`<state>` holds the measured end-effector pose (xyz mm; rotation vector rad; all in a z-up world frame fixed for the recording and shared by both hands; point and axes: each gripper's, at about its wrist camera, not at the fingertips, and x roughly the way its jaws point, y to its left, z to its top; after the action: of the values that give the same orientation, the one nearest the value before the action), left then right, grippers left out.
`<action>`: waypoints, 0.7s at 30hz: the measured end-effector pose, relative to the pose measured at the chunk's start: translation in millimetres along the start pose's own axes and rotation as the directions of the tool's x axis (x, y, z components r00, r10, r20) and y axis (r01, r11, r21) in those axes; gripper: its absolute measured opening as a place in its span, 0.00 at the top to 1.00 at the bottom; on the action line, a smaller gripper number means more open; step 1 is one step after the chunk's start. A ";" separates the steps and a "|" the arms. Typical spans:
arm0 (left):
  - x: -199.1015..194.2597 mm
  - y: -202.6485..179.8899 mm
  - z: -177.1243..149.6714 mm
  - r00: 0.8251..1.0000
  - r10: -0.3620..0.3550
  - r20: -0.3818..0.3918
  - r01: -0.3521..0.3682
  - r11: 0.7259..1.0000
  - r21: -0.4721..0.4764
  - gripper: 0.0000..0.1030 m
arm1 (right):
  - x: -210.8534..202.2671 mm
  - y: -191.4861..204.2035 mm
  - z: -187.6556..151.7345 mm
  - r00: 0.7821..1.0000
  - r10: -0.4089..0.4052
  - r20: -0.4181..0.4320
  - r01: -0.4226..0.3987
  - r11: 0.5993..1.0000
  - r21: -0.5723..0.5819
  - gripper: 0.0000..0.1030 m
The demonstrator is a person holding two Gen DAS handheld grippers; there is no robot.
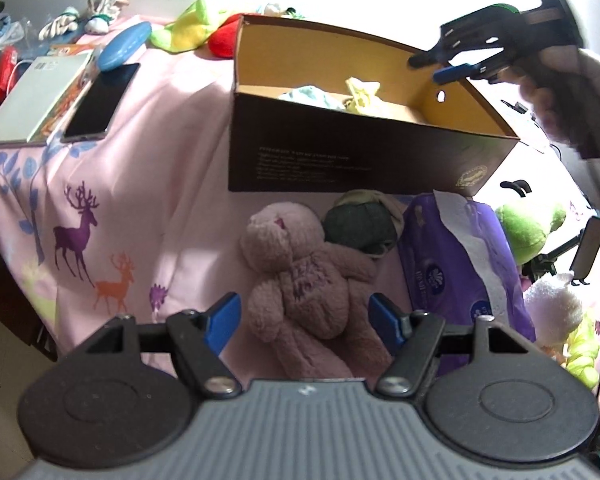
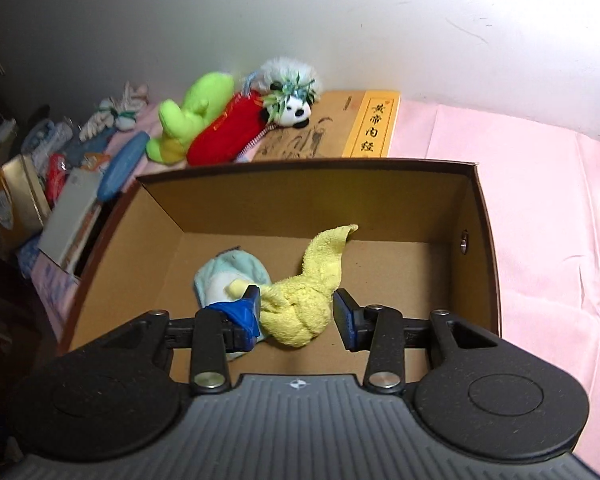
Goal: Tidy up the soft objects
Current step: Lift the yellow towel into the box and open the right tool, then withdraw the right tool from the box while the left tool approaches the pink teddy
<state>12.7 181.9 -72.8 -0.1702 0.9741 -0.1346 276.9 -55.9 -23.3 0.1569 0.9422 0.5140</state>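
Observation:
A brown cardboard box (image 1: 340, 160) stands open on the pink sheet; it also shows in the right wrist view (image 2: 480, 240). Inside lie a knotted yellow towel (image 2: 308, 300) and a pale blue soft toy (image 2: 228, 276). My right gripper (image 2: 296, 316) is open above the box, its jaws on either side of the yellow towel; it also shows in the left wrist view (image 1: 444, 68). My left gripper (image 1: 304, 320) is open, its jaws on either side of a mauve plush bear (image 1: 300, 276) lying in front of the box.
Next to the bear are a dark green ball of cloth (image 1: 360, 224), a purple tissue pack (image 1: 460, 264), a green plush (image 1: 528, 228) and a white plush (image 1: 556, 308). A phone (image 1: 100, 104) and books (image 1: 36, 100) lie left. Behind the box are green, red and panda toys (image 2: 296, 110).

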 end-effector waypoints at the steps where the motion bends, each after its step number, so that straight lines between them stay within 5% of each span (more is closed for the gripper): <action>1: 0.2 0.0 -0.2 1.000 -0.005 -0.004 0.005 1.000 0.002 0.31 | -10.8 -1.8 -4.1 1.000 0.016 0.020 -0.016 1.000 0.022 0.77; 21: -7.6 -41.7 -3.0 0.999 -0.030 -0.032 0.028 0.999 -0.042 0.31 | -170.1 -80.3 -149.2 0.971 0.062 0.232 -0.127 0.952 0.278 0.76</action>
<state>4.4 142.3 -59.8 -0.2210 1.0079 -0.1441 103.7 -222.0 -14.3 0.5187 0.7905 0.4336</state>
